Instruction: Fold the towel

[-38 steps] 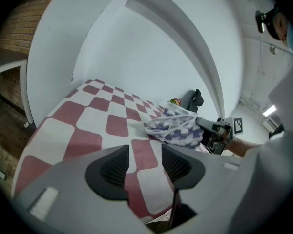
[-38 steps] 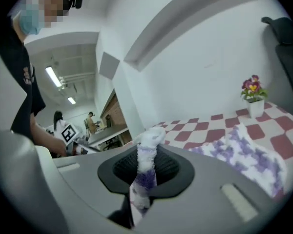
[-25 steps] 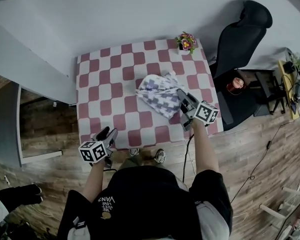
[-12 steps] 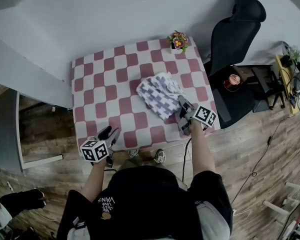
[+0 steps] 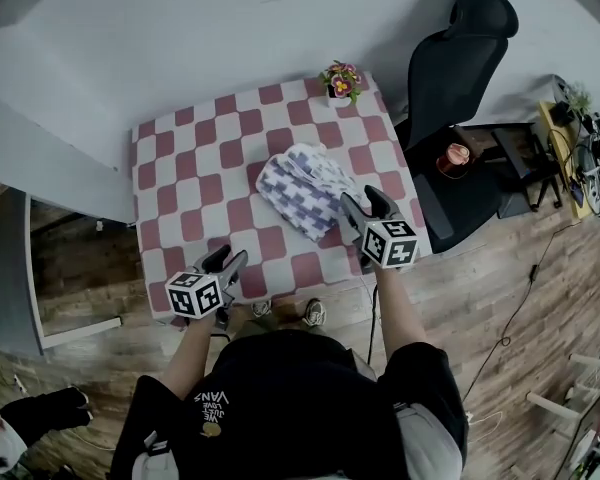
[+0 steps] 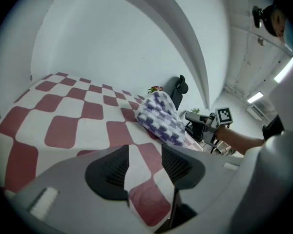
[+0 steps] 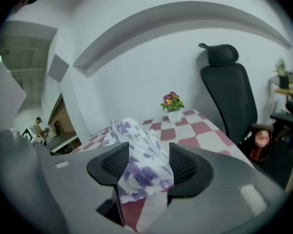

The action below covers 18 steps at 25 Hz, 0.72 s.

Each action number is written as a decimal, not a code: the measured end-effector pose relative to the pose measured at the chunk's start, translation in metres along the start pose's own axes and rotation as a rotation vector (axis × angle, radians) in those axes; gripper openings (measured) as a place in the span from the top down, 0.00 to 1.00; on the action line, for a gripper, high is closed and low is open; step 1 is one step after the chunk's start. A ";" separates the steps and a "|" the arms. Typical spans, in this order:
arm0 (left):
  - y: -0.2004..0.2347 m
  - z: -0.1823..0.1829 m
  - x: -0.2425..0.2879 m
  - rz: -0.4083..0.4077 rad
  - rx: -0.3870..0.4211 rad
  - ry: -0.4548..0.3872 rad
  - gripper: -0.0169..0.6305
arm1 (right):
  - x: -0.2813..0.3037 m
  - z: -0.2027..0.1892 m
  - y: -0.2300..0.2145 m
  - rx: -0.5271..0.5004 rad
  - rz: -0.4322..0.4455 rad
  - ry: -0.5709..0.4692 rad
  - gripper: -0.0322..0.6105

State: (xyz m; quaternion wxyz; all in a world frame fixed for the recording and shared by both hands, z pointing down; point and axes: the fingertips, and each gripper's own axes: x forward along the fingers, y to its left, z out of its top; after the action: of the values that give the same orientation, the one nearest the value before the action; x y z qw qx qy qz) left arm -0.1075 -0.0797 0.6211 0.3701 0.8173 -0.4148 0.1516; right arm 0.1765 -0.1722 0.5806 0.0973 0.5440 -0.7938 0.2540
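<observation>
Jaws on my right gripper (image 7: 146, 168) have just been opening. They're spread now, and the near edge of the towel (image 5: 302, 186) lies loose between the pads, not pinched. A second ago that gripper was clamped on the same edge further in over the cloth. It now sits at the near right corner of the checkered table (image 5: 185, 163), so I read this as a let-go after laying a fold down.

The towel looks tighter than before, an oblong bundle right of centre and well short of the flower pot (image 5: 340, 80). My left gripper (image 5: 228, 261) is spread with only tablecloth between its jaws, at the near left edge and well apart from the towel.

My guess is that either the fold is finished or one more half-fold is left. The loose edge may spring back.
</observation>
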 end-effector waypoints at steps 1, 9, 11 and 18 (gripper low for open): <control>0.000 -0.001 0.001 -0.003 0.000 0.002 0.68 | 0.002 0.007 0.013 -0.073 0.016 -0.002 0.56; 0.006 0.001 -0.008 0.013 -0.025 -0.015 0.68 | 0.052 0.031 0.099 -0.503 0.165 0.045 0.59; 0.009 -0.001 -0.011 0.023 -0.035 -0.019 0.68 | 0.066 0.025 0.101 -0.569 0.171 0.074 0.67; 0.023 -0.011 -0.028 0.062 -0.078 -0.021 0.68 | 0.091 0.049 0.068 -0.588 0.095 0.072 0.91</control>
State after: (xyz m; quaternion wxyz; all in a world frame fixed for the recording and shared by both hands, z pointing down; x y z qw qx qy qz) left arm -0.1418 -0.0646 0.6240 0.3923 0.7906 -0.4494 0.1383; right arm 0.0848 -0.2525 0.5577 0.2668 0.4452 -0.8540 0.0364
